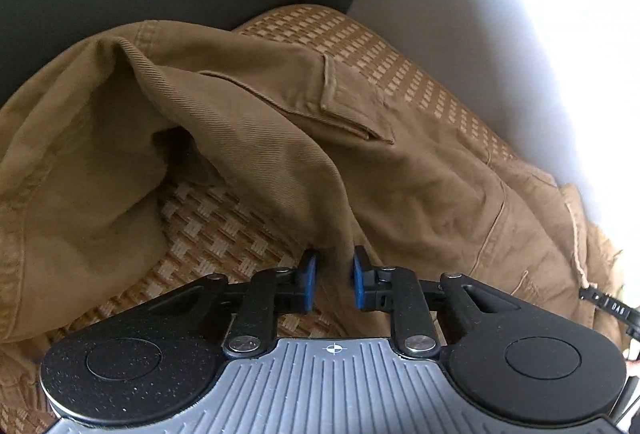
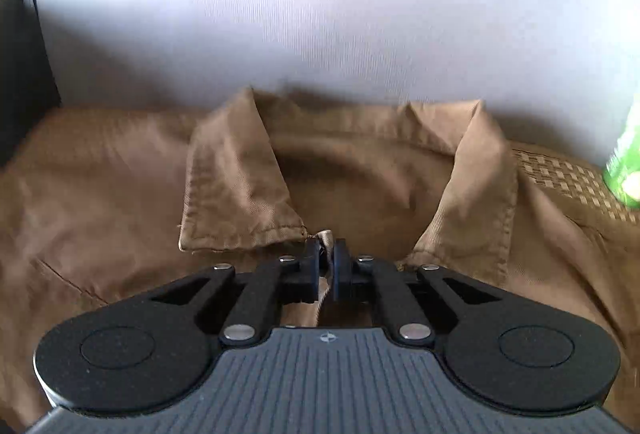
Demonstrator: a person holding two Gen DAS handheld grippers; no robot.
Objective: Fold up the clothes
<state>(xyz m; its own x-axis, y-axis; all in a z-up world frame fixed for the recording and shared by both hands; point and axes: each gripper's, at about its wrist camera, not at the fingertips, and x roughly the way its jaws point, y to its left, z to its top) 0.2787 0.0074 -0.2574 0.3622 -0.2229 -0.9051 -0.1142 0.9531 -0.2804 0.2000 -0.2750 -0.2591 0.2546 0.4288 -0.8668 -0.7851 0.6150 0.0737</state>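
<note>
The left claw (image 1: 334,276) stands partly open astride a raised fold of the tan jacket (image 1: 280,138), pads not visibly pressing. The jacket sprawls over a woven mat (image 1: 224,230). The right claw (image 2: 327,266) is clamped on the front edge between the collar points (image 2: 236,178). The twill looks thick and floppy (probably heavyish), so hems and seams seem the best holds.

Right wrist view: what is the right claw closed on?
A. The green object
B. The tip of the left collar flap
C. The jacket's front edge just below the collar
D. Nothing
C: the right claw pinches the pale front edge of the tan jacket between the collar flaps.
</note>
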